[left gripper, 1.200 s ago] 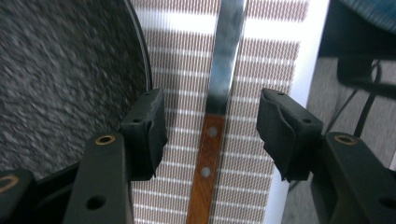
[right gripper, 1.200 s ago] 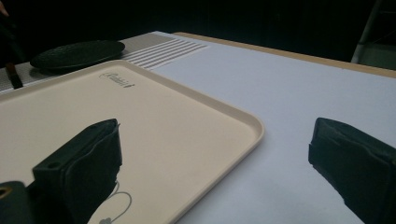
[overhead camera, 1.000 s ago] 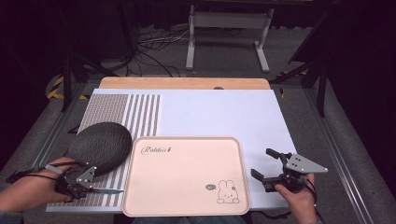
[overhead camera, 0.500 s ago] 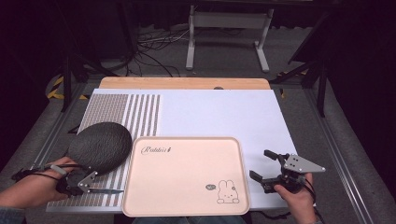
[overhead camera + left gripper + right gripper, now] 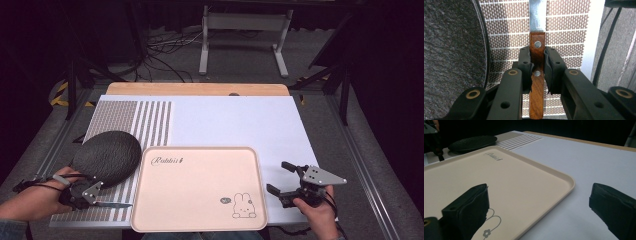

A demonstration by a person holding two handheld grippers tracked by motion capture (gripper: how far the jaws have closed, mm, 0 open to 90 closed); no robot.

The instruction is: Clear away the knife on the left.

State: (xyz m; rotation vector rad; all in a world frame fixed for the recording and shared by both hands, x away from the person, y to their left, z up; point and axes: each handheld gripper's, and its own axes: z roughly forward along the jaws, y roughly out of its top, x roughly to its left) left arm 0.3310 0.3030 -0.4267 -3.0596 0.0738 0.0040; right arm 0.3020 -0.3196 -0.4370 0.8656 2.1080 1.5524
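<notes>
Knife [image 5: 537, 62] lies on the striped mat beside the dark plate [image 5: 106, 156], its wooden handle freshly clamped by the left gripper [image 5: 537, 66], so lifting comes next, while the right gripper [image 5: 285, 179] waits open.

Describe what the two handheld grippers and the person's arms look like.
Both grippers are black with thick padded fingers. The left gripper and right gripper each carry a grey three-cornered plate. Brass-coloured pivot rings show in the left gripper view. Thin black cables trail from each. A grey sleeve shows at the left forearm.
</notes>
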